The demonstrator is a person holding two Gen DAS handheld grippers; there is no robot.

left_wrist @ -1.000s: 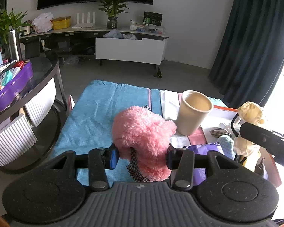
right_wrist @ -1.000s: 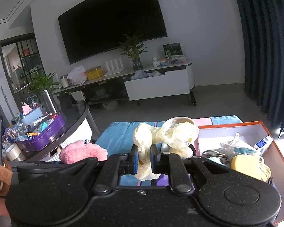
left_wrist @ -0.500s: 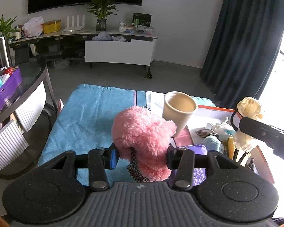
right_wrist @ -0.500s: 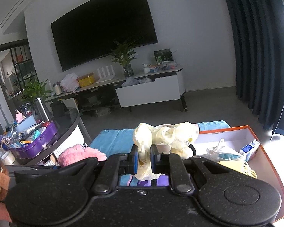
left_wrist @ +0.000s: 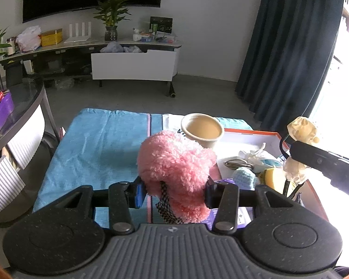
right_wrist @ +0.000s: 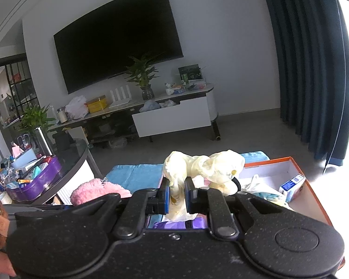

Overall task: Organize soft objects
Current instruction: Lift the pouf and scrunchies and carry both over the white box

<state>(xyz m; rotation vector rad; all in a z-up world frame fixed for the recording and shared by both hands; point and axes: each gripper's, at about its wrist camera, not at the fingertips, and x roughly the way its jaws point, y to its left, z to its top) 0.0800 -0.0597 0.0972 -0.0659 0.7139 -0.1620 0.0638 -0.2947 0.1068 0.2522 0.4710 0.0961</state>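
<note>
My left gripper (left_wrist: pixel 173 191) is shut on a fluffy pink plush (left_wrist: pixel 174 162) with a black-and-white checked strip hanging from it, held above a blue towel (left_wrist: pixel 100 148). The same pink plush (right_wrist: pixel 97 189) shows at the lower left of the right wrist view. A crumpled pale yellow soft item (right_wrist: pixel 202 167) is squeezed in my right gripper (right_wrist: pixel 177 195), which is shut on it. In the left wrist view that yellow item (left_wrist: pixel 302 130) and the dark right gripper body sit at the right edge, above an orange-rimmed box (left_wrist: pixel 251 131).
A beige paper cup (left_wrist: pixel 203 131) stands behind the plush. The box (right_wrist: pixel 314 195) holds a small blue-white carton (right_wrist: pixel 292 183), cables, a light blue knitted piece (left_wrist: pixel 244 177) and a yellow sponge. A dark round table with a purple tray (right_wrist: pixel 38 181) stands left.
Both grippers have drifted rightward with their loads still held; the cup and box now sit further left in the views. Neither grip has altered.
</note>
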